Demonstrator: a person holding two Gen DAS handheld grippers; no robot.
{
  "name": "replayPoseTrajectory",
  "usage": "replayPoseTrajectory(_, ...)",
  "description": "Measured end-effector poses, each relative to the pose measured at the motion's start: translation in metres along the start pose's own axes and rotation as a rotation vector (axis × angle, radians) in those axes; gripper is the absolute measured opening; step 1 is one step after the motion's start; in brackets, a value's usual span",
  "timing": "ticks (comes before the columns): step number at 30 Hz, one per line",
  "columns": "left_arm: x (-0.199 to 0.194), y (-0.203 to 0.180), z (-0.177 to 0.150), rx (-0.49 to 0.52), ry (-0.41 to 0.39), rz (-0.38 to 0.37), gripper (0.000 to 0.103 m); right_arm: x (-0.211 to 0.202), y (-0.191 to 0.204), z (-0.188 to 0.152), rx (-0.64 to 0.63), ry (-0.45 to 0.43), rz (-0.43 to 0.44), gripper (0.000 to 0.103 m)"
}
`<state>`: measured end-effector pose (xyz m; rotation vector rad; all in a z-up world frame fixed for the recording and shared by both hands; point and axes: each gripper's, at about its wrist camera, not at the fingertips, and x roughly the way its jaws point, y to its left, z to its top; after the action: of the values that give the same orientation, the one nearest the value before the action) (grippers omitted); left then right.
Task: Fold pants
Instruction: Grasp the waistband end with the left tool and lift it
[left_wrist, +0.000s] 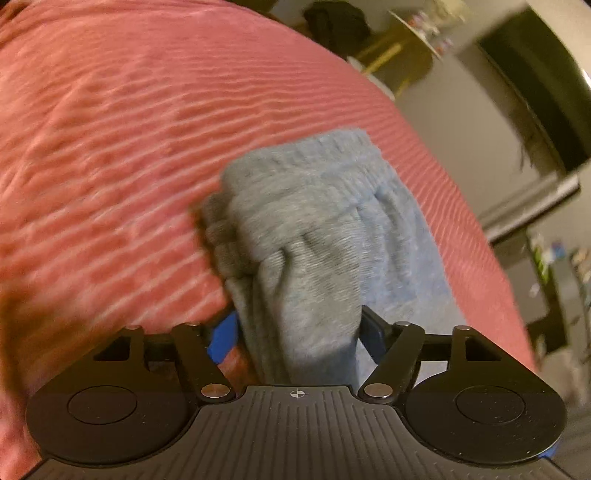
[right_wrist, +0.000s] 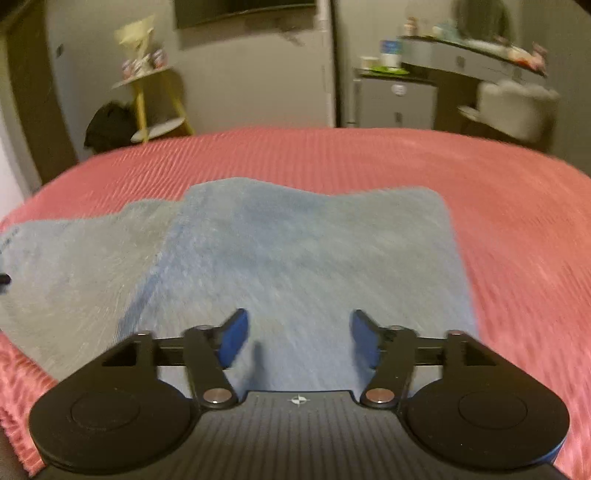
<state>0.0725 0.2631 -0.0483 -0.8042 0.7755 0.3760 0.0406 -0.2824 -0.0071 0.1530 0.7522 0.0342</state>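
We see the grey pants (left_wrist: 317, 236) bunched between our left gripper (left_wrist: 297, 332)'s parted pads at lower centre, while our right gripper (right_wrist: 297, 341) hovers open above the flat fabric on the pink bedspread (right_wrist: 517, 206)

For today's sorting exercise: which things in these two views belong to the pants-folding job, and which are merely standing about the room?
Belongs to the job:
- grey pants
- left hand-held gripper, fabric between its fingers
- right hand-held gripper, open above the pants
- red bedspread, the folding surface

Just about:
- yellow-legged side table
- small fridge
- dark bag
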Motion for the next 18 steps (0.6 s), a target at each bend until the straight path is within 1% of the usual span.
replayPoseTrajectory(1,0.002,-0.007,0.001,0.032,-0.004,0.02,0.074,-0.006,-0.01,-0.006,0.049,0.005,0.001,0.068)
replayPoseTrajectory(2,0.004,-0.011,0.003,0.043,-0.001,0.031,0.073,-0.01,-0.021,-0.011,0.112,0.01,0.006,0.068)
replayPoseTrajectory(3,0.005,-0.015,0.002,0.043,-0.002,0.035,0.063,-0.013,-0.031,-0.014,0.181,0.011,0.009,0.068)
replayPoseTrajectory(4,0.006,-0.016,0.002,0.041,-0.005,0.042,0.044,-0.014,-0.039,-0.016,0.238,0.008,0.009,0.068)
replayPoseTrajectory(5,0.006,-0.017,0.003,0.042,0.001,0.041,0.037,-0.014,-0.047,-0.016,0.293,0.008,0.006,0.068)
replayPoseTrajectory(6,0.003,-0.019,0.002,0.044,-0.001,0.03,0.028,-0.011,-0.053,-0.016,0.329,0.012,-0.002,0.068)
replayPoseTrajectory(7,-0.003,-0.022,0.001,0.058,-0.015,0.021,0.023,-0.008,-0.055,-0.017,0.35,0.019,-0.008,0.068)
replayPoseTrajectory(8,-0.01,-0.028,-0.001,0.094,-0.035,0.016,0.021,-0.005,-0.056,-0.017,0.357,0.023,-0.007,0.068)
replayPoseTrajectory(9,-0.019,-0.037,-0.003,0.156,-0.062,0.015,0.02,-0.004,-0.057,-0.017,0.357,0.019,-0.005,0.068)
replayPoseTrajectory(11,-0.039,-0.063,-0.012,0.317,-0.127,0.011,0.019,-0.003,-0.055,-0.018,0.347,0.009,0.009,0.068)
replayPoseTrajectory(12,-0.049,-0.077,-0.018,0.389,-0.157,-0.005,0.018,-0.002,-0.053,-0.017,0.342,0.009,0.011,0.068)
replayPoseTrajectory(13,-0.062,-0.094,-0.024,0.459,-0.18,-0.04,0.018,0.0,-0.052,-0.018,0.336,0.008,0.013,0.068)
replayPoseTrajectory(15,-0.082,-0.124,-0.039,0.563,-0.201,-0.104,0.018,0.001,-0.047,-0.018,0.324,0.002,0.019,0.068)
replayPoseTrajectory(17,-0.104,-0.162,-0.065,0.707,-0.224,-0.189,0.018,-0.006,-0.05,-0.018,0.324,-0.014,0.032,0.068)
replayPoseTrajectory(18,-0.111,-0.178,-0.077,0.774,-0.233,-0.219,0.018,-0.009,-0.052,-0.018,0.33,-0.02,0.035,0.068)
